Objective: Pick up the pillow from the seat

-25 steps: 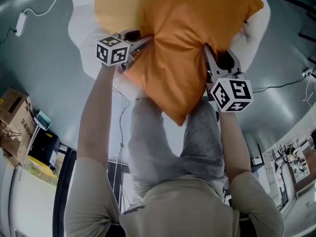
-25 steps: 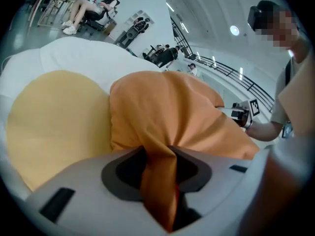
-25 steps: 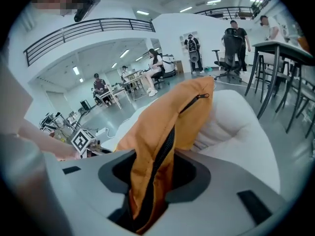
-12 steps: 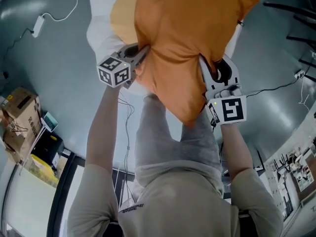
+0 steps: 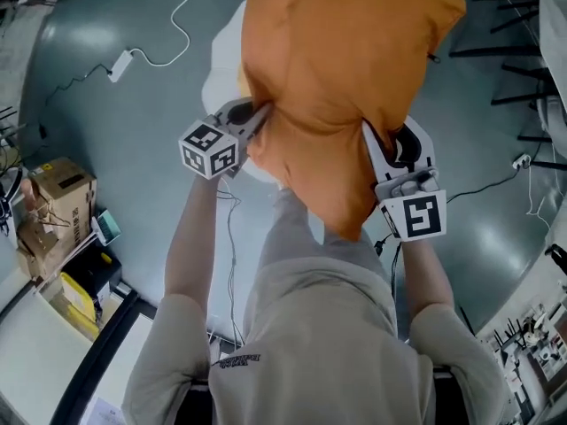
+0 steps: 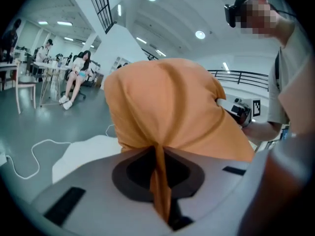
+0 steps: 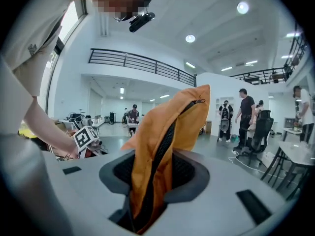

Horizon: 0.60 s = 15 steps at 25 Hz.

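Note:
An orange pillow (image 5: 341,78) hangs in the air in front of the person, held from both sides. My left gripper (image 5: 255,124) is shut on a thin fold of the pillow's left edge (image 6: 160,176). My right gripper (image 5: 370,144) is shut on the pillow's right edge, a thick fold with a black zipper (image 7: 155,171) between the jaws. The white seat (image 5: 226,56) lies on the floor behind and below the pillow, mostly hidden by it. From the left gripper view the pillow (image 6: 167,107) fills the middle, with the right gripper (image 6: 241,113) beyond it.
A white cable and plug (image 5: 124,58) trail over the grey floor at the left. Cardboard boxes (image 5: 62,189) and a yellow case (image 5: 75,295) stand at the lower left. Black chair legs (image 5: 496,51) are at the right. People stand and sit further back (image 7: 243,114).
The pillow has come up and off the seat, closer to the person. Both grippers rose with it. The left jaws closed tight on the pillow's edge.

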{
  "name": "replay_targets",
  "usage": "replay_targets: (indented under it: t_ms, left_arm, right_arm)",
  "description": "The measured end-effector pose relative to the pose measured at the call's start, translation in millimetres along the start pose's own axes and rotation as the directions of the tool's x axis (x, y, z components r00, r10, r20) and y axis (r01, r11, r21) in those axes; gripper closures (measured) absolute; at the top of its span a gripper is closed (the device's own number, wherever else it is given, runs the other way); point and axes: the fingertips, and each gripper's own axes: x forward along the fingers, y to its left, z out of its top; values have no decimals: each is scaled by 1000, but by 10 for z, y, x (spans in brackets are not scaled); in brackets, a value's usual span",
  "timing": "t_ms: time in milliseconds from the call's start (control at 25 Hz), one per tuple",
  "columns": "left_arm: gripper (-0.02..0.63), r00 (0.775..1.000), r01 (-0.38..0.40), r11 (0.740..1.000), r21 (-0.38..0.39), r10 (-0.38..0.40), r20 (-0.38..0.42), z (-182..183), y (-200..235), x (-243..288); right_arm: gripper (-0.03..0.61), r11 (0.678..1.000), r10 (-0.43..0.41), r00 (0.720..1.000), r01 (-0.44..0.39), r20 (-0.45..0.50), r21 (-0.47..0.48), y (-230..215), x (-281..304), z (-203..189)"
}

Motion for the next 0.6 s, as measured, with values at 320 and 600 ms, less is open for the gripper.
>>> replay_targets:
  t_ms: [320,600]
  left_arm:
    - [589,963,-88,993,77,65,263,1418,-805,-1097]
    - [589,912,-138,979,148,68,405,2320,-1480,-1790]
  right_arm:
    - [423,985,96,961,-54,261,-162,162,-661,1688]
    - [425,971,150,890,-50,431,-235,280,-1278,2677]
